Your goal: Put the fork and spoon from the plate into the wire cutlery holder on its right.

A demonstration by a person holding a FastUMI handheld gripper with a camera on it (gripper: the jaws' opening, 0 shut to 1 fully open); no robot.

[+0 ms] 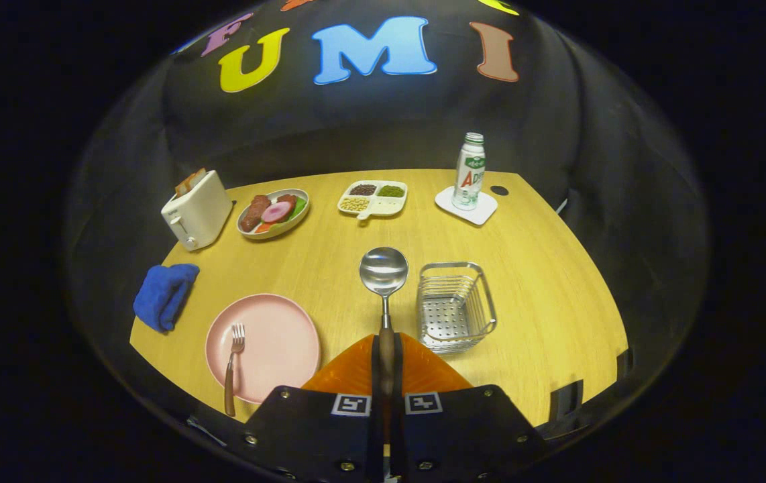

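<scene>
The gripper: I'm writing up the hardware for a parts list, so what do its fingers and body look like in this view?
The gripper has two translucent orange fingers, wedge-shaped and tapering forward. Behind them sits a black, angular body with small silver screws along its edges. Two square black-and-white fiducial markers sit on top of the body, one on either side of the centre slot. No cable or sleeve can be made out.

Plate (269, 342): pink. Spoon (384, 271): silver bowl, brown handle, clamped between orange fingers (356, 372). Fork (233, 365): silver, brown handle. Cutlery holder (455, 305): silver wire. Cloth (164, 295): blue. Toaster (196, 211): white. Desk (544, 282): yellow wood grain.
</scene>
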